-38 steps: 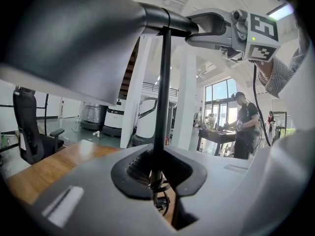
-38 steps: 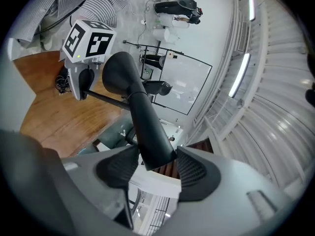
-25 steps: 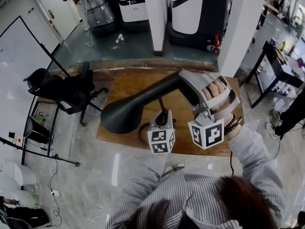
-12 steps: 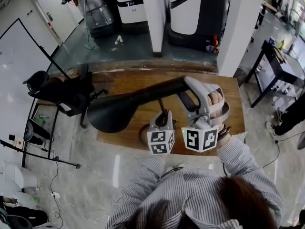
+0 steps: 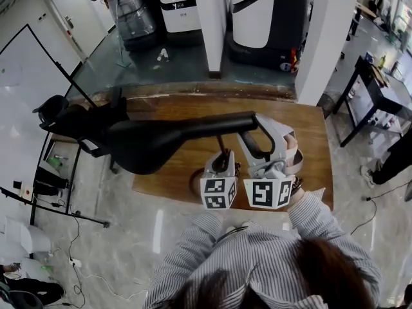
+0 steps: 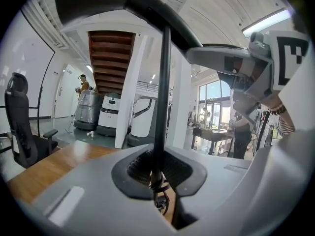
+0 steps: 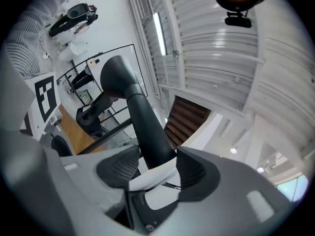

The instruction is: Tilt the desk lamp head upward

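L gripper (image 6: 156, 175) clamped tight on thin black metal lamp stem (image 6: 161, 102). R gripper (image 7: 153, 162) clenched on neck of matte black cone-shaped lamp head (image 5: 145, 148), which reaches left past brown wooden table (image 5: 309, 127) edge.

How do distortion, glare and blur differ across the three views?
Head view: mild wide-angle lean in the pillar, even light, black lamp head shows little detail. Left gripper view: strong fisheye, black corners, ceiling light glares, lamp stem reads as a silhouette. Right gripper view: fisheye too, white ceiling washes pale, lamp neck carries a soft sheen.
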{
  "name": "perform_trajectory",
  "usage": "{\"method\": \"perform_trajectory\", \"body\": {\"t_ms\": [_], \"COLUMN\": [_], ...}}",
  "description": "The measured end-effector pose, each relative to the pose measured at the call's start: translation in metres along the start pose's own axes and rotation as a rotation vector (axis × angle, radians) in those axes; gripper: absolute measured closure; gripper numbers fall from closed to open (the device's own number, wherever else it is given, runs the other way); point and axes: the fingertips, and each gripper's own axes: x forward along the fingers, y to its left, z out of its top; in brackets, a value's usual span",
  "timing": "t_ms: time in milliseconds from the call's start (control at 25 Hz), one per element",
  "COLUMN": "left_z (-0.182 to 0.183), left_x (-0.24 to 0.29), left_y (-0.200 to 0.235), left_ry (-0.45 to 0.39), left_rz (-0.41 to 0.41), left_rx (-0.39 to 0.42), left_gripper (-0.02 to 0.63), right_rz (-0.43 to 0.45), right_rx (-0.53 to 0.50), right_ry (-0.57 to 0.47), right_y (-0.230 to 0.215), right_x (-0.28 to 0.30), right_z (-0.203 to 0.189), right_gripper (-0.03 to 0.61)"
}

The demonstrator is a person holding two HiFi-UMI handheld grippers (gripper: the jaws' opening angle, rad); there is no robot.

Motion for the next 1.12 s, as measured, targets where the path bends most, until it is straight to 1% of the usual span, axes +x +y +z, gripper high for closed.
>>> {"method": "perform_trajectory", "body": {"t_ms": [440,560,760,1000,1120], "left_z": [0.0,0.0,0.0,0.0,0.0], "left_x": [0.0,0.0,-0.001,0.0,0.0], "left_y": [-0.001,-0.003,0.0,-0.002,-0.002], "left_ry": [-0.003,-0.001,0.001,0.009,0.006], "left_rz": [-0.036,-0.044,-0.044,-0.05,-0.053], "left_rx": [0.001,0.002,0.004,0.011,0.01], "left_gripper": [0.593,0.592,0.594,0.598,0.598], "right_rz": [0.011,0.015,0.019,0.023,0.027], "right_rx": [0.245,0.311,0.387,0.51,0.592], "right_ry": [-0.011,-0.038,-0.058,-0.061,-0.059], "right_y": [0.01,0.014,0.018,0.021,0.023], "right_x": [-0.005,-0.006,-0.005,-0.006,-0.006], "right_z": [-0.003,-0.002,0.0,-0.002,-0.003], "right_gripper": [0.345,0.345,0.345,0.345,0.345]}}
